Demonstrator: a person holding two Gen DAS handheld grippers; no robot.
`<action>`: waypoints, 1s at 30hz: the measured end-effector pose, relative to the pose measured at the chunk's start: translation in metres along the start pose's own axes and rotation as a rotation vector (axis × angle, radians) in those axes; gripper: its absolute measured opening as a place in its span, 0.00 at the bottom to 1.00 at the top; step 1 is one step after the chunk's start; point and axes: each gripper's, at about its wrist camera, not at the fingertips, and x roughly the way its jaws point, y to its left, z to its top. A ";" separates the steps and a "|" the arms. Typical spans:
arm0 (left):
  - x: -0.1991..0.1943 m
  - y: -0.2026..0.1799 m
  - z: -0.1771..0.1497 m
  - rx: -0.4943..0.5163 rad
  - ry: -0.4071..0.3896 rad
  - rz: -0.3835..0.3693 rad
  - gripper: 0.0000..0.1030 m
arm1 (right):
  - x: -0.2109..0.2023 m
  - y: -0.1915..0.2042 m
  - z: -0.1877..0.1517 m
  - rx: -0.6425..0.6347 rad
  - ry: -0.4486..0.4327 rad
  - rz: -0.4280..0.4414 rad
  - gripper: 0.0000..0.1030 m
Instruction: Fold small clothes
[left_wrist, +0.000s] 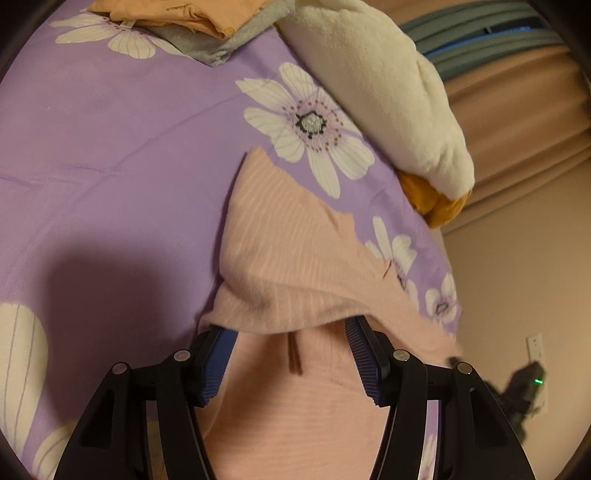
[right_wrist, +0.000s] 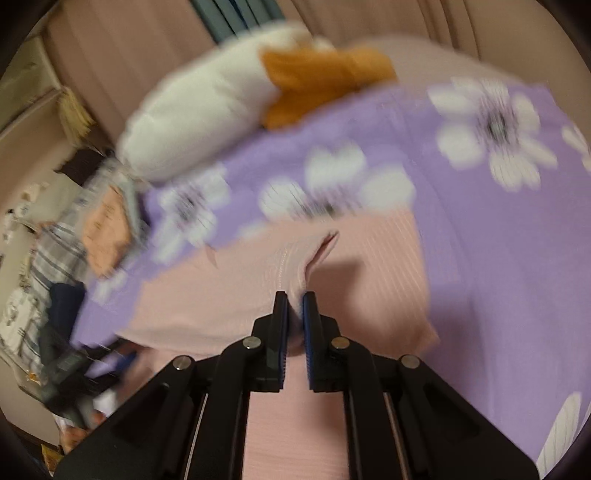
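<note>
A pale pink ribbed garment (left_wrist: 280, 251) lies on the purple flowered bedspread (left_wrist: 110, 147). My left gripper (left_wrist: 288, 325) has its jaws wide apart; a raised fold of the garment drapes over both fingertips and hides them, and more pink cloth lies between the blue pads (left_wrist: 218, 369). In the right wrist view the same garment (right_wrist: 229, 295) is spread over the bedspread (right_wrist: 480, 240). My right gripper (right_wrist: 294, 297) is shut on a pinched ridge of its cloth, which rises from the pads. This view is blurred.
A white plush toy with orange parts (left_wrist: 369, 74) (right_wrist: 192, 110) lies along the bed's far edge. Folded orange clothes (left_wrist: 166, 14) rest on a grey piece (left_wrist: 207, 44) at the back. Curtains (left_wrist: 517, 122) and a wall outlet (left_wrist: 535, 347) lie beyond. Plaid cloth and clutter (right_wrist: 55, 251) sit beside the bed.
</note>
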 end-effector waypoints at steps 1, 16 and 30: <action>-0.001 0.000 -0.002 0.009 0.006 0.007 0.57 | 0.013 -0.007 -0.007 0.008 0.051 -0.031 0.13; -0.034 -0.025 0.006 0.092 -0.023 -0.060 0.57 | 0.003 -0.019 -0.011 0.030 0.022 0.060 0.22; 0.000 0.009 0.001 0.024 0.069 -0.035 0.57 | 0.031 -0.040 -0.031 0.098 0.099 0.111 0.09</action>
